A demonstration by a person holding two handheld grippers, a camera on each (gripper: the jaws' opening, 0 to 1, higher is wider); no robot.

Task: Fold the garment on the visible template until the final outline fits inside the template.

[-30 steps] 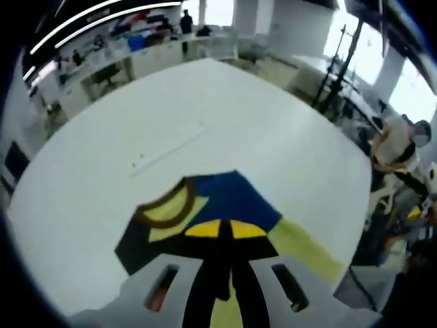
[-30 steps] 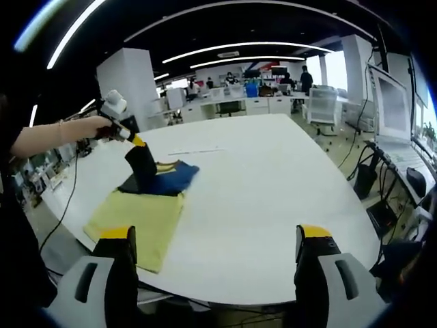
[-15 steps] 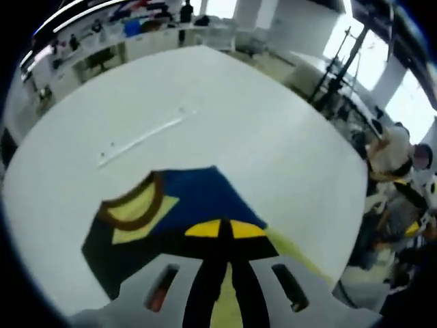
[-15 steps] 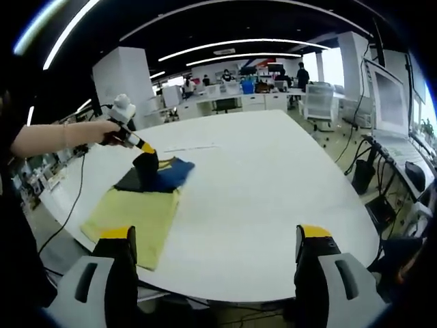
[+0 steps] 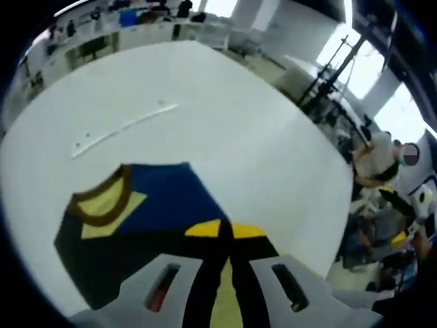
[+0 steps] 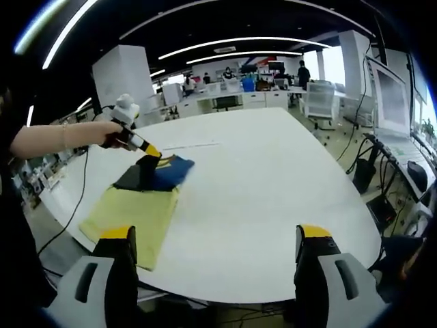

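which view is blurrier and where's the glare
The left gripper view is softer, the garment smeared, with blown-out windows at upper right; the right gripper view is sharper, with bright ceiling light strips and strong fisheye bending of the table edge.

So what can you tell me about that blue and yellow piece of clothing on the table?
The garment looks like a soft cloth shirt, navy blue and black at the top with a pale yellow lower part and a brown-edged yellow neckline. It lies partly folded near the edge of the white table. The left claw is shut on a black fold of it, held low over the blue part. The right claw is open, well away.
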